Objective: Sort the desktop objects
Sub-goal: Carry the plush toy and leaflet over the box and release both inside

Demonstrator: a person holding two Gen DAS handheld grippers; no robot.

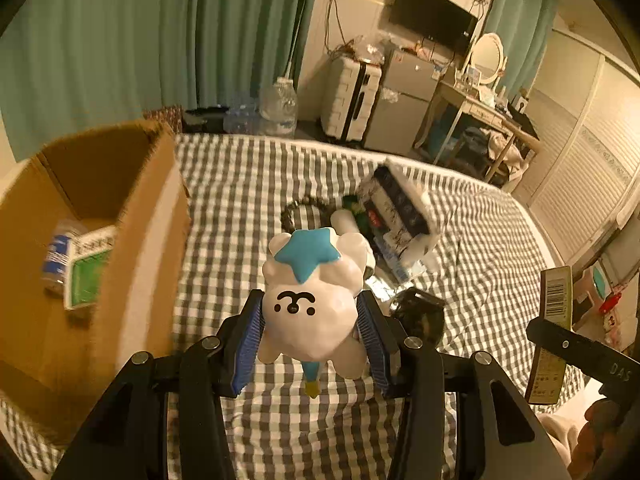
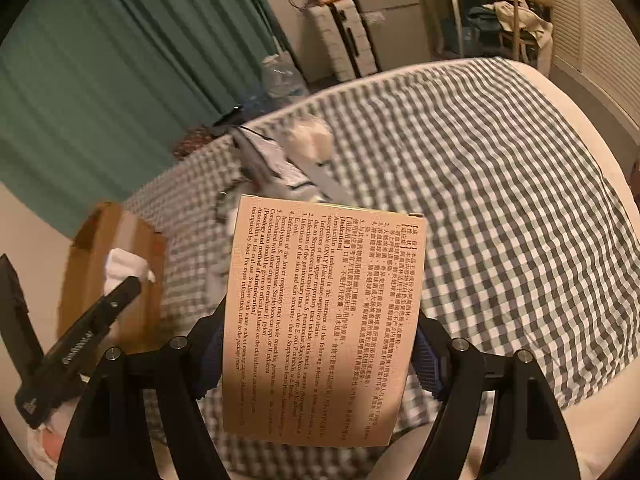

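Observation:
My left gripper [image 1: 310, 332] is shut on a white bear figurine [image 1: 316, 304] with a blue star on its head, held above the checked bed. An open cardboard box [image 1: 132, 208] stands to its left; it holds a small bottle [image 1: 60, 256] and a green-and-white packet [image 1: 90, 268]. My right gripper [image 2: 320, 354] is shut on a tan medicine box [image 2: 324, 308] printed with text, held above the bed. That box also shows at the right of the left wrist view [image 1: 554, 320]. The bear and the cardboard box [image 2: 132, 256] show at the left of the right wrist view.
A pile of objects lies mid-bed: a dark-and-white carton [image 1: 400, 204], a bead bracelet [image 1: 298, 206], a foil pack [image 1: 380, 286], a black item [image 1: 420, 312]. The checked sheet [image 2: 500, 184] spreads to the right. A suitcase [image 1: 350, 96], water bottles [image 1: 278, 106] and a desk [image 1: 476, 116] stand beyond the bed.

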